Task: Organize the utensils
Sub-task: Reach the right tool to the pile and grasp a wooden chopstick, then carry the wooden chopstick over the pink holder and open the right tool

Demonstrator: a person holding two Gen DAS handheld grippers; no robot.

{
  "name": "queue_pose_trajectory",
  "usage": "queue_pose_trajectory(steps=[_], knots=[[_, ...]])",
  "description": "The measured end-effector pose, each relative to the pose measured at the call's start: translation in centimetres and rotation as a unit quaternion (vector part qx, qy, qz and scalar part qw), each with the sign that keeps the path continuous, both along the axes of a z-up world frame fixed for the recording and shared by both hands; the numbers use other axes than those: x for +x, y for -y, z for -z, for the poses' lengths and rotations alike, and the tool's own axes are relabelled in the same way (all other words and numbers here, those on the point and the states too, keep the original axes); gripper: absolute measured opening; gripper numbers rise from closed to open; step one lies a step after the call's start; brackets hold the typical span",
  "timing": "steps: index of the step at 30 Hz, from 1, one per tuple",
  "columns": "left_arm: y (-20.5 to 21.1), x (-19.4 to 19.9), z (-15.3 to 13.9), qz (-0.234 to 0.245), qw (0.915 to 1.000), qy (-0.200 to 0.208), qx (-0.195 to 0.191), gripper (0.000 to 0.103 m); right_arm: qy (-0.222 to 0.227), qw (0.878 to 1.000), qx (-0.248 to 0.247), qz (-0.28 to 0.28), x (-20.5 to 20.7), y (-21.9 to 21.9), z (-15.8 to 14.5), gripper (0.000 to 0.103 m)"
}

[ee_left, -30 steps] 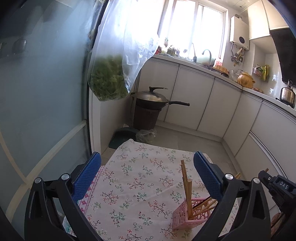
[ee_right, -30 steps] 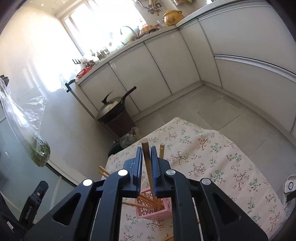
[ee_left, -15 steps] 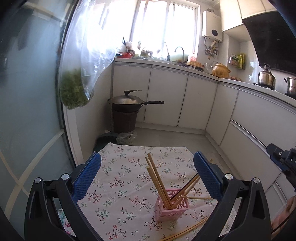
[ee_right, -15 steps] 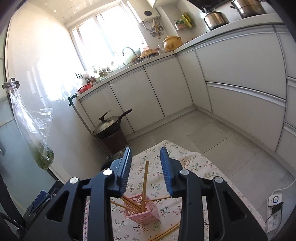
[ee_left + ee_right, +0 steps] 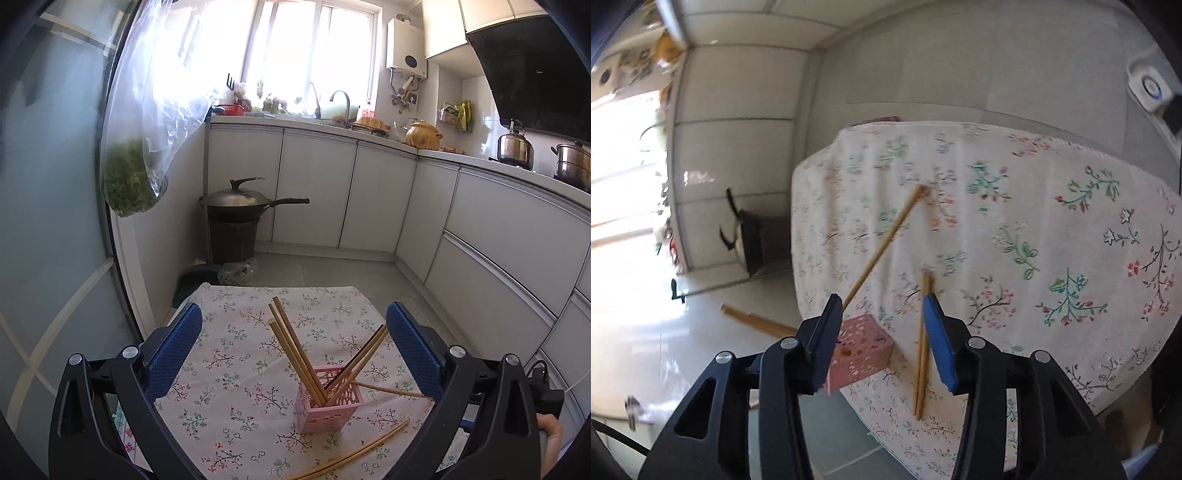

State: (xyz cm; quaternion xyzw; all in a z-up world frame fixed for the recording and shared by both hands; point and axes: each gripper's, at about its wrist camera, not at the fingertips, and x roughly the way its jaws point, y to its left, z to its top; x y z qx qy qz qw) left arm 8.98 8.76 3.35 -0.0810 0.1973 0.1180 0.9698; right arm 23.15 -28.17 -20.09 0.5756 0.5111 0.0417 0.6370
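A pink perforated holder (image 5: 328, 400) stands on the flowered tablecloth (image 5: 229, 369) with several wooden chopsticks (image 5: 295, 354) leaning out of it. Two loose chopsticks (image 5: 354, 456) lie on the cloth in front of it. My left gripper (image 5: 294, 314) is open wide, level with the holder and behind it, holding nothing. The right wrist view is rolled sideways and blurred. There my right gripper (image 5: 881, 299) is low over the cloth, its jaws opening with nothing pressed between them. The holder (image 5: 860, 347) is by its left finger, and the loose pair (image 5: 921, 354) lies under its right finger.
The table is small, with floor all round its edges (image 5: 354, 291). A wok on a dark bin (image 5: 236, 221) stands in the corner by white cabinets (image 5: 369, 195). A bag of greens (image 5: 129, 184) hangs on the left. A person's hand (image 5: 550, 443) shows at the lower right.
My right gripper let go of the chopstick it held over the holder, spread its jaws, rolled sideways and sank toward the cloth. The left view swung until the holder was centred.
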Motion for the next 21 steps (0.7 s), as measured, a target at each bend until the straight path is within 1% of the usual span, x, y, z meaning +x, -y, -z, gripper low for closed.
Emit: queue_pose_trajectory(steps=[2, 4, 8, 10, 11, 12, 13, 14, 16, 18, 19, 20, 21], knots=[[-0.3, 0.4, 0.3, 0.004, 0.9998, -0.006, -0.017, 0.096, -0.013, 0.999, 0.027, 0.025, 1.0, -0.2, 1.7, 0.045], [-0.5, 0.9, 0.7, 0.011, 0.9994, -0.014, -0.028, 0.096, -0.013, 0.999, 0.03, 0.023, 2.3, -1.4, 2.2, 0.045], [-0.8, 1.2, 1.4, 0.012, 0.9996, -0.026, -0.009, 0.096, -0.04, 0.998, 0.045, 0.03, 4.8, -3.8, 4.1, 0.045], [-1.5, 1.3, 1.6, 0.01, 0.9995, -0.03, -0.009, 0.096, -0.059, 0.996, 0.052, 0.043, 5.8, -4.3, 5.4, 0.045], [-1.8, 1.2, 1.6, 0.008, 0.9994, -0.031, -0.01, 0.096, -0.07, 0.994, 0.061, 0.052, 6.3, -4.5, 6.3, 0.043], [-2.3, 1.2, 1.6, 0.003, 0.9994, -0.032, -0.013, 0.096, -0.08, 0.992, 0.075, 0.064, 6.7, -4.6, 7.2, 0.039], [-2.7, 1.2, 1.7, -0.002, 0.9994, -0.031, -0.017, 0.096, -0.08, 0.991, 0.087, 0.07, 7.1, -4.6, 7.8, 0.016], [-3.2, 1.2, 1.6, -0.007, 0.9992, -0.03, -0.024, 0.096, -0.072, 0.991, 0.089, 0.07, 7.4, -4.5, 8.0, 0.011], [-4.2, 1.1, 1.3, -0.011, 0.9985, -0.026, -0.048, 0.096, -0.049, 0.993, 0.075, 0.076, 7.1, -4.0, 7.0, 0.007], [-5.0, 0.9, 0.8, -0.01, 0.9969, -0.022, -0.075, 0.096, -0.011, 0.996, 0.051, 0.075, 6.2, -2.9, 4.3, 0.007], [-5.2, 0.8, 0.5, -0.01, 0.9962, -0.018, -0.085, 0.096, 0.011, 0.997, 0.032, 0.071, 5.6, -2.2, 2.6, 0.007], [-5.4, 0.4, 0.2, -0.01, 0.9956, -0.012, -0.092, 0.096, 0.04, 0.997, 0.001, 0.064, 4.9, -1.7, 0.3, 0.007], [-5.4, 0.2, -0.1, -0.011, 0.9955, -0.006, -0.094, 0.096, 0.077, 0.995, -0.041, 0.049, 4.0, -1.4, -2.9, 0.007]])
